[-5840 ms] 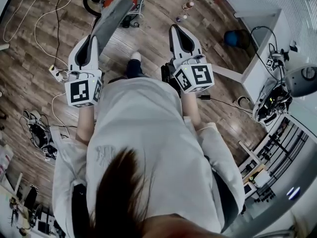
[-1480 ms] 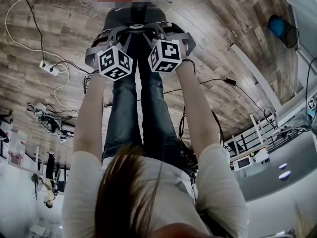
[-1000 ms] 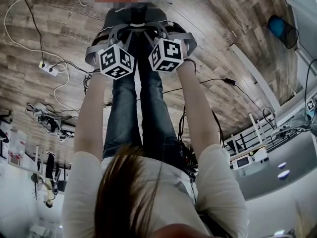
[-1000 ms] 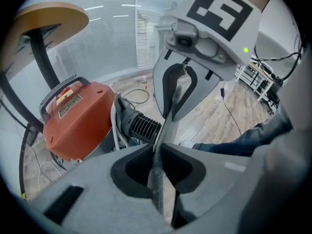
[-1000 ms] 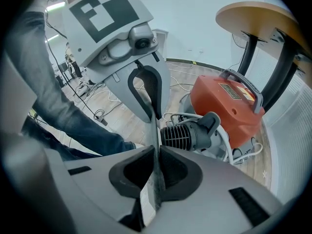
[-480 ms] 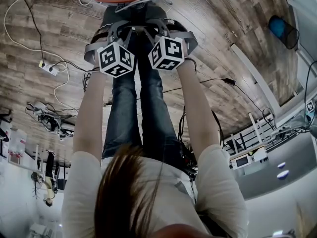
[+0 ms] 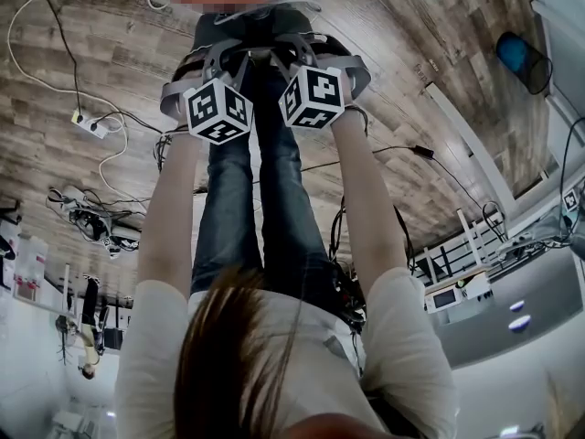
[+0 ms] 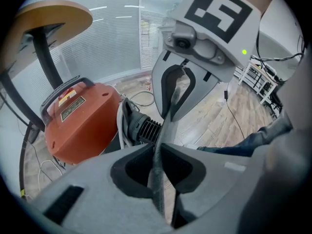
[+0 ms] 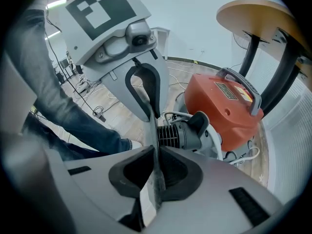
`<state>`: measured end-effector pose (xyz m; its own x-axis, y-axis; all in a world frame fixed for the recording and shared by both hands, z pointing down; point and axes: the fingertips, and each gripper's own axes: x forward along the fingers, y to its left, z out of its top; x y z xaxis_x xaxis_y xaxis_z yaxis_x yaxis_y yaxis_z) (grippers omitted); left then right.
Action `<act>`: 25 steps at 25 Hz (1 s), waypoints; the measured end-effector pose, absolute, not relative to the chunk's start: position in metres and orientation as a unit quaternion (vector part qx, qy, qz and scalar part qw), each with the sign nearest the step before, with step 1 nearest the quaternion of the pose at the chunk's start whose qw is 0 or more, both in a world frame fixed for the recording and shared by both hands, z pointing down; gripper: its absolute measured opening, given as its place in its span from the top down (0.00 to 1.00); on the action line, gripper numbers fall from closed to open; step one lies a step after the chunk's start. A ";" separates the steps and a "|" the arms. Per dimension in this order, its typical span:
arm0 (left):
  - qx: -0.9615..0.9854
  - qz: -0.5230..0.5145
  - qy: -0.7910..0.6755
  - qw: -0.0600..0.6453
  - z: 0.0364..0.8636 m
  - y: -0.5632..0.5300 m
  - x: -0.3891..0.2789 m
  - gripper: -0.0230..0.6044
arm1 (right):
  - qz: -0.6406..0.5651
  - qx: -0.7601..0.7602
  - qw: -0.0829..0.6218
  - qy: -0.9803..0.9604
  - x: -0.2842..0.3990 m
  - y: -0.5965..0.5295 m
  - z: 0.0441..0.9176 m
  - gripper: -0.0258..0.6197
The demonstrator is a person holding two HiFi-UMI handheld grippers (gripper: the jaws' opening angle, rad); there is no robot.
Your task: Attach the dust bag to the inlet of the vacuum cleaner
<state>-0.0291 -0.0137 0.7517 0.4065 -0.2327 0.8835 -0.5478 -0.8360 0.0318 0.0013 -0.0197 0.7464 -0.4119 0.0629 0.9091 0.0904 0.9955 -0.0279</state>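
Two handheld grippers pinch one dust bag (image 8: 163, 126), a thin sheet of grey, felt-like cloth seen edge-on as a narrow strip. The left gripper (image 8: 158, 152) has its jaws nearly together, pressed on the bag's edge; the right gripper (image 9: 156, 155) clamps the same edge the same way, and the two face each other close together. Each is pale grey moulded plastic with dark curved jaw pads and a white cube printed with black square markers. Just beyond the bag sits the vacuum cleaner (image 8: 80, 121), a rounded, glossy orange-red body with a grey carry handle and a label on top. Its black ribbed inlet (image 9: 183, 135), ringed in white, points toward the bag; whether the bag touches it cannot be made out. The vacuum cleaner stands on a floor (image 7: 110, 53) of grey-brown wood planks, crossed by white cables (image 7: 55, 53) and a power strip (image 7: 91, 126). A round wooden desk (image 8: 53, 13) on a black leg stands beside it, with pale blinds behind. The person's jeans (image 7: 238, 208) show below the outstretched bare arms.
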 end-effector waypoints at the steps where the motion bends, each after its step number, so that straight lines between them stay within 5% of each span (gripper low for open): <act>1: 0.823 0.488 -0.240 0.165 0.752 -0.013 -0.029 0.87 | -0.019 -0.052 0.543 -0.838 0.001 -0.020 0.746 0.91; 8: 0.824 0.482 -0.244 0.172 0.754 -0.016 -0.030 0.87 | -0.035 -0.063 0.550 -0.832 -0.001 -0.026 0.747 0.90; 17: 0.833 0.527 -0.146 0.085 0.749 -0.026 -0.028 0.87 | 0.044 0.030 0.525 -0.849 0.002 -0.026 0.747 0.90; 25: 0.831 0.495 -0.212 0.139 0.754 -0.025 -0.031 0.86 | -0.023 -0.054 0.550 -0.833 -0.002 -0.032 0.749 0.89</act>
